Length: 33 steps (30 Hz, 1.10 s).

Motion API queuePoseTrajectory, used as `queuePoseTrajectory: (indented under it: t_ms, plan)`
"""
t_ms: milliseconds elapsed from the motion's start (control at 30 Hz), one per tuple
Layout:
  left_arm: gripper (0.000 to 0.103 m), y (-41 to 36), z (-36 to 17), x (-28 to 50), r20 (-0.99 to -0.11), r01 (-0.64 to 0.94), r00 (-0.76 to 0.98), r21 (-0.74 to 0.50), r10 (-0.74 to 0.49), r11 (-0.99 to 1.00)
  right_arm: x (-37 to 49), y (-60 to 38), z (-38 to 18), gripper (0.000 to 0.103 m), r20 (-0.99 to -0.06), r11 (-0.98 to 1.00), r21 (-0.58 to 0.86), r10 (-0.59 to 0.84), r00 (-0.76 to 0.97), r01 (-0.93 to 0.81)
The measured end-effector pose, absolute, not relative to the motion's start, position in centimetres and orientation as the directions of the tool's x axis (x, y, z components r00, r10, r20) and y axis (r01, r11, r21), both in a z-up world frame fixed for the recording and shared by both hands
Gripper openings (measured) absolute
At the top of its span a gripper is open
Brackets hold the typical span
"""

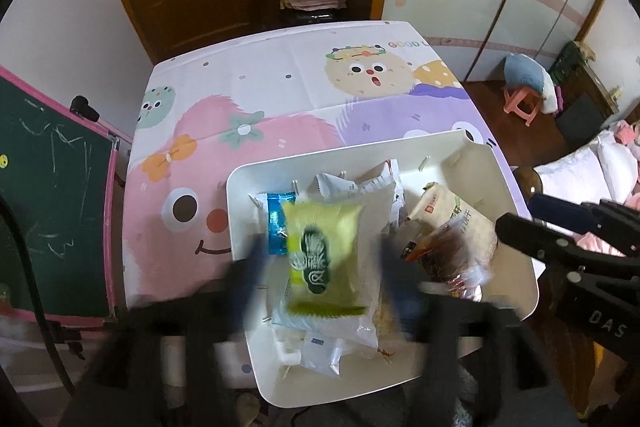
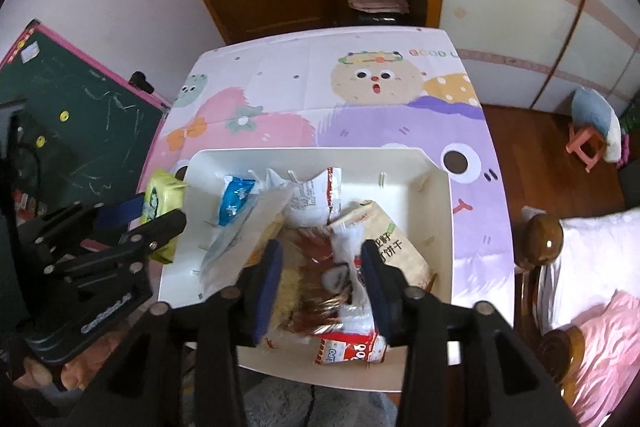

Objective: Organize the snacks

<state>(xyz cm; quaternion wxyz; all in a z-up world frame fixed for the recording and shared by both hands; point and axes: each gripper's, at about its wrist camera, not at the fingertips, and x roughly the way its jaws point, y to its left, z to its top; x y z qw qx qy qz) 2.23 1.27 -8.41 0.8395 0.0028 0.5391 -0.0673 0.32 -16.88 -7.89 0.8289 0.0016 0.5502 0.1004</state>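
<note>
A white bin on the cartoon tablecloth holds several snack packets. A yellow-green packet lies on top of the pile between the blurred fingers of my left gripper, which stand wide of it on both sides, open. From the right wrist view this left gripper is at the bin's left wall with the yellow-green packet at its tips. My right gripper is open over a clear packet of red-brown snacks that lies between its fingers. The right gripper enters from the right.
Also in the bin are a blue packet, a beige biscuit bag and a red-and-white packet. A green chalkboard stands left of the table. A bed with wooden posts is at the right.
</note>
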Motion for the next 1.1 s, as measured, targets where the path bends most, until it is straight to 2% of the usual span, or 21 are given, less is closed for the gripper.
queuePoseTrajectory:
  t_ms: [33,133,167,600,833,1100]
  plan:
    - [0.097,1.5,-8.3,2.1,-0.901,0.108,0.419,-0.073,-0.112,0.991,0.4,-17.1,-8.1,0.055,-0.912,0.980,0.126,0.175,0.372,-0.153]
    - [0.101,1.9,-8.0,1.9,-0.892,0.100,0.431,-0.102,-0.135,0.990,0.4,-17.7,-8.4,0.067,-0.908,0.981,0.146,0.185,0.376,-0.129]
    - [0.102,2.0,-8.0,1.9,-0.893,0.096,0.428,-0.106,-0.137,0.990,0.3,-17.9,-8.5,0.068,-0.904,0.981,0.150,0.186,0.384,-0.122]
    - [0.102,2.4,-7.5,0.5,-0.889,0.067,0.435,-0.124,-0.141,0.990,-1.3,-17.9,-7.9,0.069,-0.865,0.985,0.144,0.173,0.472,-0.098]
    - [0.102,3.5,-5.3,-0.7,-0.869,0.012,0.483,-0.121,-0.111,0.993,-2.5,-17.7,-5.7,0.070,-0.837,0.983,0.147,0.181,0.516,-0.106]
    - [0.102,3.7,-2.3,-2.2,-0.837,-0.028,0.546,-0.063,-0.037,0.998,-3.4,-16.9,-3.6,0.071,-0.821,0.980,0.150,0.196,0.536,-0.130]
